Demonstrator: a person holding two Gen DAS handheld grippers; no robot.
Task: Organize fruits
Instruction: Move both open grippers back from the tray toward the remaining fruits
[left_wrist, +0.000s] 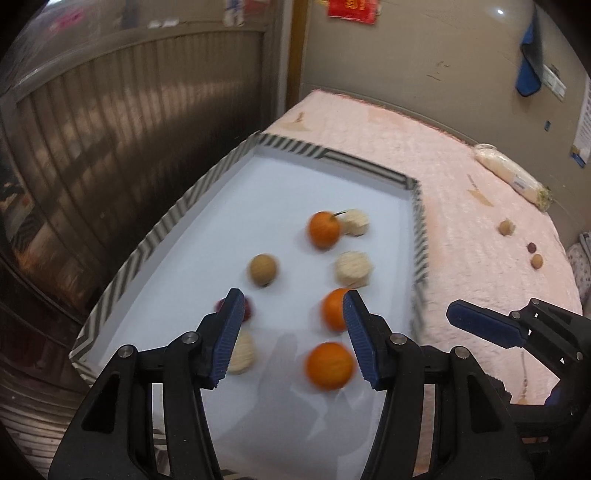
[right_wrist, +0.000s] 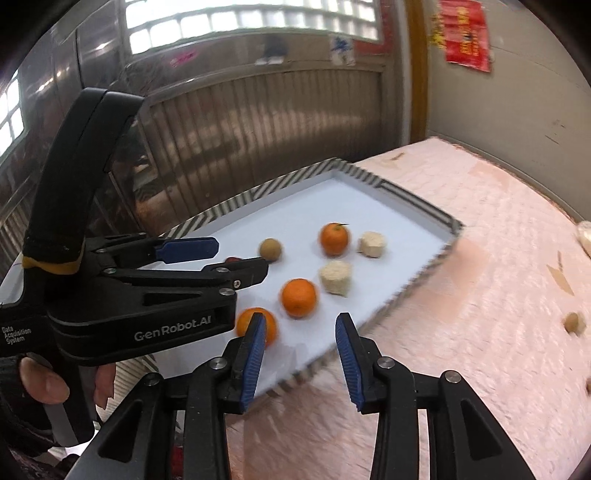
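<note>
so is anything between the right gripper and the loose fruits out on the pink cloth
Nothing visible. The right gripper is open and empty above bare pink cloth. The nearest loose tan fruit lies off to the right with only cloth between. The tray wall is to the left, not in that path.

left gripper (left_wrist: 291, 332) half hides a blurred red fruit (left_wrist: 248, 308).
</note>
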